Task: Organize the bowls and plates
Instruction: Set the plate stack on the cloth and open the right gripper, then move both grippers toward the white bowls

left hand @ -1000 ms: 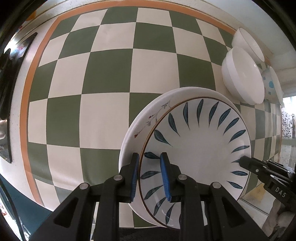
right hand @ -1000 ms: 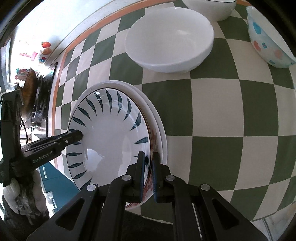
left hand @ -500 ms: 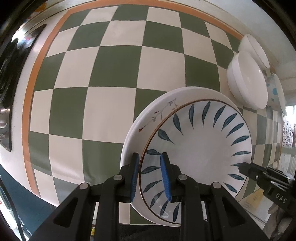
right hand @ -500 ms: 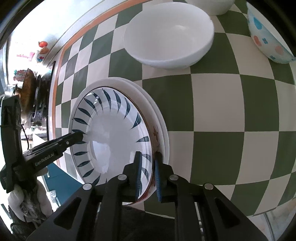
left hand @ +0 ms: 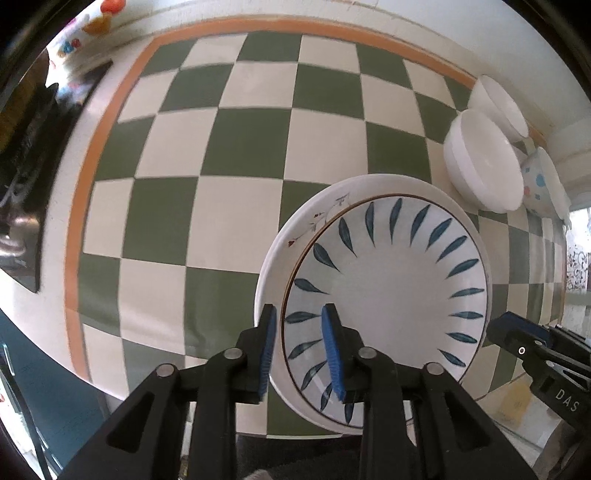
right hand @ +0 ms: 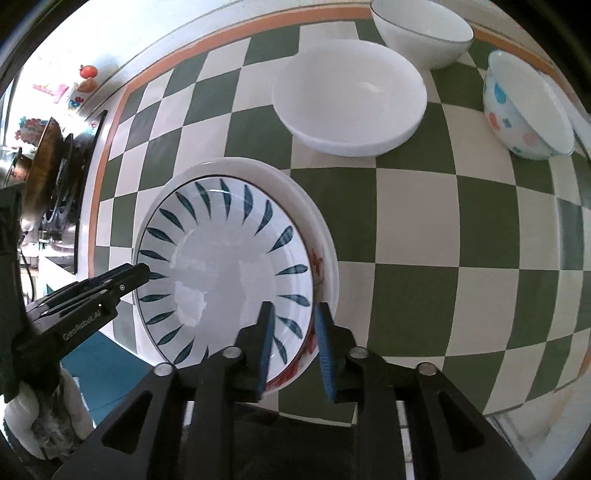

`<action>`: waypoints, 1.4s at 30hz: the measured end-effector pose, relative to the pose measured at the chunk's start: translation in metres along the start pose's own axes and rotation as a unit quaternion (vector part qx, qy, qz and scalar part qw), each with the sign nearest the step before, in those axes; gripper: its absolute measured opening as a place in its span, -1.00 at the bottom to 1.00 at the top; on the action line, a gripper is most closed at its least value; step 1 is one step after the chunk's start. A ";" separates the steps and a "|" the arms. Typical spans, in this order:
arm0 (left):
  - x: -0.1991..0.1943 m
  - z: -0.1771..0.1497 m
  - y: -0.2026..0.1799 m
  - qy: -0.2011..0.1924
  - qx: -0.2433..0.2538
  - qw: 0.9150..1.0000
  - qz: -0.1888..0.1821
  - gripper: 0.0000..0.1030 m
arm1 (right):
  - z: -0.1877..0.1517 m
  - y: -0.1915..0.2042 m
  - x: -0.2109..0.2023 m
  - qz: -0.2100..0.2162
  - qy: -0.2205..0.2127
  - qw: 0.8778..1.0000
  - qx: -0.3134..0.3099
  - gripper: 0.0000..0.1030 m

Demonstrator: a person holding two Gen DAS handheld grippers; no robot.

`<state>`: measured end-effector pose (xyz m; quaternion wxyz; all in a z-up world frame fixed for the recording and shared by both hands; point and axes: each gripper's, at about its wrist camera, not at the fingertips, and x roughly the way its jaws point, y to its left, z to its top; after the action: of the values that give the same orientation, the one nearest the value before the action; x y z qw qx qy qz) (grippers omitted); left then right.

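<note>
A blue-leaf plate lies on a larger white plate with a red flower sprig near the front of the checked table. My left gripper straddles the leaf plate's left rim. Its jaws are opening and the blue pads stand off the rim. My right gripper straddles the opposite rim in the same way, jaws opening and pads clear of the plate. Each gripper also shows in the other's view, the right gripper and the left gripper, at the plate's edge.
A wide white bowl, a deeper white bowl and a dotted bowl stand behind the plates. The green-and-cream cloth has an orange border. A stove with a pan lies beyond the left edge.
Both grippers' jaws have widened off the leaf plate's rim, and both have risen a little. The leaf plate stays resting on the white plate.
</note>
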<state>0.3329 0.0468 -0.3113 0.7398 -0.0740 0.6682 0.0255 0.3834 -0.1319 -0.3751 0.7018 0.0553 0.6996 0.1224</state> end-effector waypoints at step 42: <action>-0.172 -0.068 -0.031 -0.149 0.058 0.985 -0.059 0.84 | -0.123 0.001 -0.187 0.061 -0.211 0.972 0.081 0.74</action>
<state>0.2516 0.0168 -0.1449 0.8346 -0.0655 0.5449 -0.0465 0.2626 -0.1889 -0.1953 0.8182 0.1793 0.5383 0.0935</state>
